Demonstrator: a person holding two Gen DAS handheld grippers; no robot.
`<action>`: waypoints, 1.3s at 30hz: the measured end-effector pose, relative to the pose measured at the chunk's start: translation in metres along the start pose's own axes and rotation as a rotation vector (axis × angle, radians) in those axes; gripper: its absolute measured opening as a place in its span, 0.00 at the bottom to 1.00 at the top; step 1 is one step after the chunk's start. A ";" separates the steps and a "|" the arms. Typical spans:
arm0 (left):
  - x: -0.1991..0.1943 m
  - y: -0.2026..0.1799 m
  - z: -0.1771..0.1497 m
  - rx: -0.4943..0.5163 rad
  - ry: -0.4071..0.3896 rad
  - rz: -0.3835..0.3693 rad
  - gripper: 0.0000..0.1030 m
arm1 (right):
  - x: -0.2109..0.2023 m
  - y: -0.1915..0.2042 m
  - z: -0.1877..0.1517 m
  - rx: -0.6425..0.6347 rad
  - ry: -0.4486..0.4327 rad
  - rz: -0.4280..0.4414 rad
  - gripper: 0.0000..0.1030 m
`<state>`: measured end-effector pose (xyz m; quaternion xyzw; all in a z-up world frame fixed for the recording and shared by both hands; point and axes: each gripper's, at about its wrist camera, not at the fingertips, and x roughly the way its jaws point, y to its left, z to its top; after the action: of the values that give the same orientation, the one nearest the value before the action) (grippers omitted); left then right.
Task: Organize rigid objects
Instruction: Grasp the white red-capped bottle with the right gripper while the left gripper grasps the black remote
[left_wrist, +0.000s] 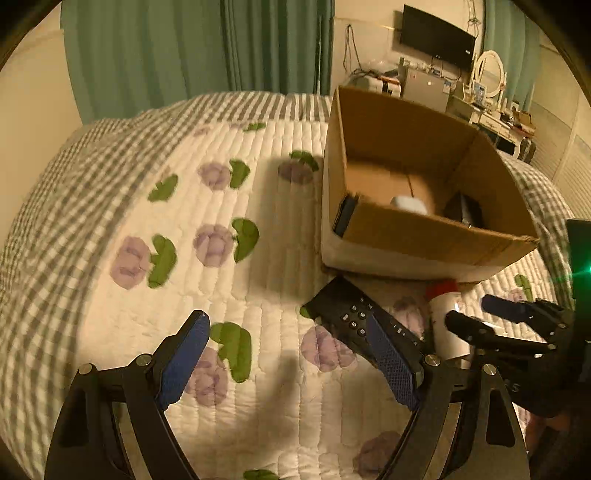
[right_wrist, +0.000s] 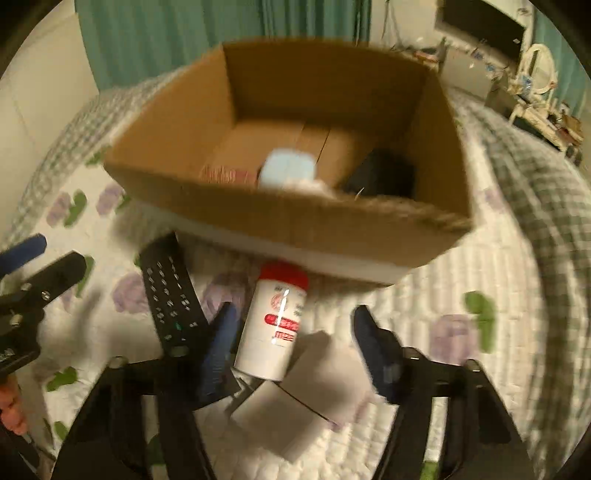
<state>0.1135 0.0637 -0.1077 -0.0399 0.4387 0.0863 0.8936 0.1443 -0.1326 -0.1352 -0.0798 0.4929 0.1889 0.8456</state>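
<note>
open brown cardboard box sits on the quilted floral bed cover. black remote control and white red-capped bottle lie side by side just in front of it. left gripper spread wide, empty. right gripper wide open around the bottle's base, not gripping. box contents blurred.

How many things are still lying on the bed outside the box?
3: a remote, a red-capped bottle and a white packet, all before the box. Others may hide.
</note>
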 end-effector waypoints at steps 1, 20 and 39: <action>0.003 -0.001 -0.002 0.003 0.006 -0.004 0.86 | 0.007 0.000 0.000 0.005 0.012 0.010 0.55; -0.002 -0.060 -0.013 -0.001 0.124 -0.045 0.86 | -0.061 -0.025 -0.011 0.069 -0.070 -0.046 0.35; 0.056 -0.085 -0.011 -0.091 0.225 -0.005 0.47 | -0.037 -0.064 -0.013 0.131 -0.035 -0.034 0.35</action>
<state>0.1545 -0.0143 -0.1589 -0.0909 0.5319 0.0989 0.8361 0.1425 -0.2040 -0.1134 -0.0295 0.4880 0.1431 0.8605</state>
